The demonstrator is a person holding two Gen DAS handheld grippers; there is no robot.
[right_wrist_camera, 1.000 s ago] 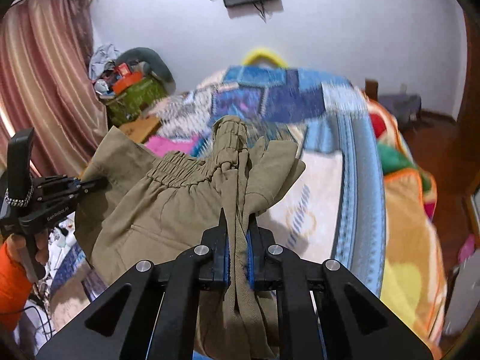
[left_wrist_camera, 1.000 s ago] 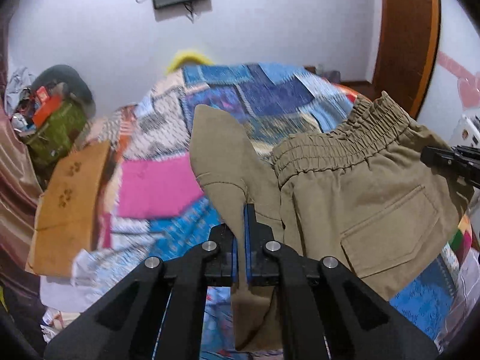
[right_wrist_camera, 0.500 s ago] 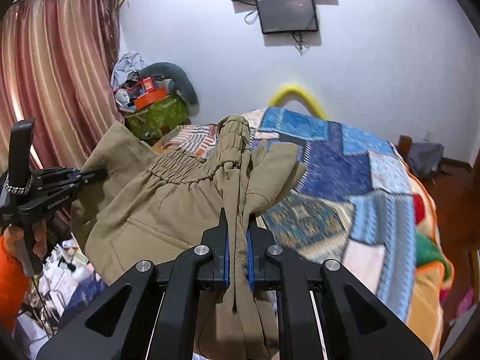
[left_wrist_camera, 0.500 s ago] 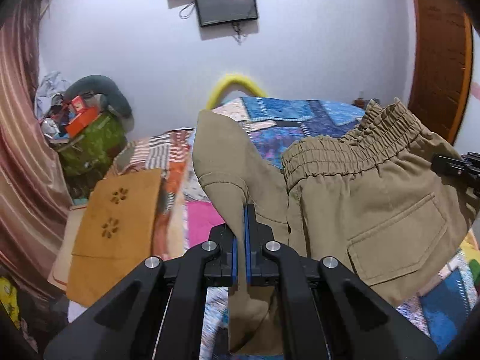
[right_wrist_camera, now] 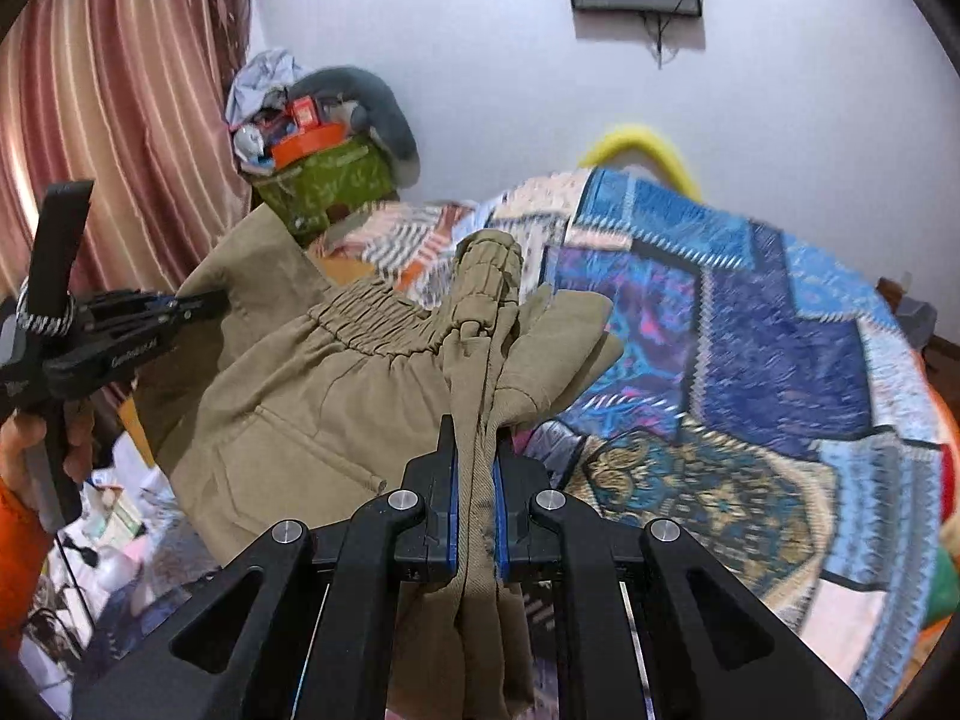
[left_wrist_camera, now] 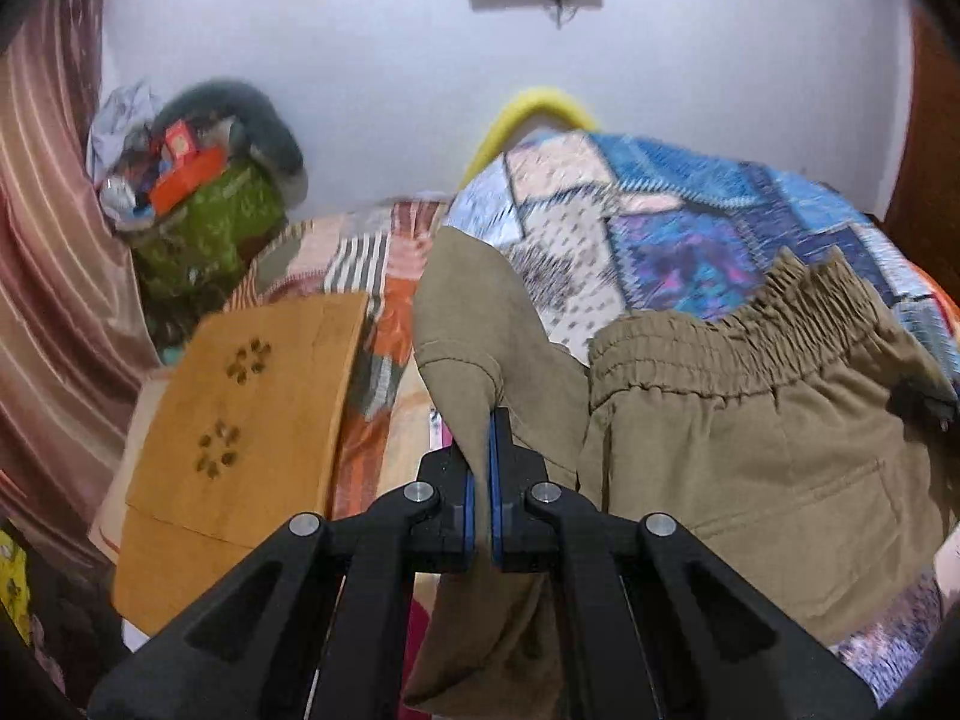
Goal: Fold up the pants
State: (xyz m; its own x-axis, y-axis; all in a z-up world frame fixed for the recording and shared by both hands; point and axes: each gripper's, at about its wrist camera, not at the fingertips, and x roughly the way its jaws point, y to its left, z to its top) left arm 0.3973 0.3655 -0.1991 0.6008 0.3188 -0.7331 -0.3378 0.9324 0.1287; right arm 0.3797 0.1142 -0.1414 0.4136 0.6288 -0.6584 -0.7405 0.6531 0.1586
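Pants (left_wrist_camera: 750, 456) hang in the air over the patchwork bedspread (left_wrist_camera: 678, 240), stretched between your tongs. Left gripper (left_wrist_camera: 480, 456) clamped on one khaki edge, right gripper (right_wrist_camera: 477, 462) clamped on bunched fabric by the waistband.

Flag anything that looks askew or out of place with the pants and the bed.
The khaki pants are off the patchwork bedspread, held up between the left gripper and right gripper. The fabric is bunched in the right gripper, so the waistband hangs crooked and rumpled. Nothing looks spilled or damaged.
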